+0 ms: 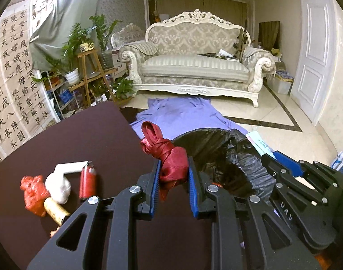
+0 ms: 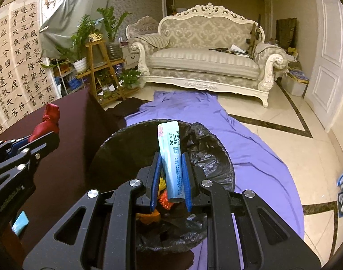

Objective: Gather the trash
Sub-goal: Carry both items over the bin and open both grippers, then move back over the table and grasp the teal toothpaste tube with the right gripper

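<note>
My left gripper (image 1: 174, 175) is shut on a knotted dark red satin ribbon (image 1: 165, 155), held over the edge of the dark table (image 1: 81, 135) beside the bin. My right gripper (image 2: 171, 175) is shut on a long pale blue box (image 2: 172, 157) with printed dates, held above the open mouth of the black-lined trash bin (image 2: 207, 157). Orange and yellow scraps (image 2: 164, 200) lie inside the bin. In the right wrist view the left gripper (image 2: 40, 138) and its ribbon (image 2: 50, 115) show at the left. In the left wrist view the right gripper (image 1: 264, 157) shows at the right.
On the table lie a red lighter (image 1: 87, 181), a white crumpled paper (image 1: 60, 183), a red wrapper (image 1: 34, 194) and a gold tube (image 1: 55, 210). A purple cloth (image 2: 250, 153) covers the floor under the bin. A sofa (image 1: 194, 63) and plant stand (image 1: 92, 72) stand beyond.
</note>
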`<act>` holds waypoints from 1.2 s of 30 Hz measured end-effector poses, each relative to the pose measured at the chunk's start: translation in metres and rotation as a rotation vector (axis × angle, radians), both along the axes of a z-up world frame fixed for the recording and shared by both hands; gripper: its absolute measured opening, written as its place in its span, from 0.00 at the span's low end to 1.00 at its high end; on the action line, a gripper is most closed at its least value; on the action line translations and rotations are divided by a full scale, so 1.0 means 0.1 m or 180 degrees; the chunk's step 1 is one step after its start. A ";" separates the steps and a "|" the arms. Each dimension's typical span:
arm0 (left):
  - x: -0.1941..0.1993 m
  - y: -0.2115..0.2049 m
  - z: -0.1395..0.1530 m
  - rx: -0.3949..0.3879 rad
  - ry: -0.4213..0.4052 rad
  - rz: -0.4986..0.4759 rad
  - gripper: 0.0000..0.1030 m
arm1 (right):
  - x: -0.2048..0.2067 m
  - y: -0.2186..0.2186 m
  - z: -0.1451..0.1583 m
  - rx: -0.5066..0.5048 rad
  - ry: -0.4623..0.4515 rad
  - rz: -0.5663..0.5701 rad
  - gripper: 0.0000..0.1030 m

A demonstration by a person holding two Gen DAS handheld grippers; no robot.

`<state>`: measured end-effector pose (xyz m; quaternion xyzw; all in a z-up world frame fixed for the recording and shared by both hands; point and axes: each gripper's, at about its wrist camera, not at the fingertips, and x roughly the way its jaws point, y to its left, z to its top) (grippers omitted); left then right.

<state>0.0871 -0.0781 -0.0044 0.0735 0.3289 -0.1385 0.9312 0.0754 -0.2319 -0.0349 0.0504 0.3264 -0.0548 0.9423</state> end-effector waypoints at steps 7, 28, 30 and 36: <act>0.17 -0.17 -0.11 0.0138 0.0028 -0.0047 0.23 | 0.16 -0.10 -0.10 0.0057 0.0066 -0.0040 0.19; 0.18 -0.02 0.03 0.0058 0.0057 0.0109 0.68 | 0.08 -0.09 -0.05 -0.0004 0.0077 -0.0206 0.55; 0.15 0.04 0.07 0.0034 0.0056 0.0144 0.69 | 0.03 -0.06 -0.01 0.0003 0.0055 -0.0204 0.60; -0.08 0.41 0.17 -0.0014 0.0012 0.0325 0.71 | -0.20 0.13 0.10 0.0188 0.0042 -0.0069 0.61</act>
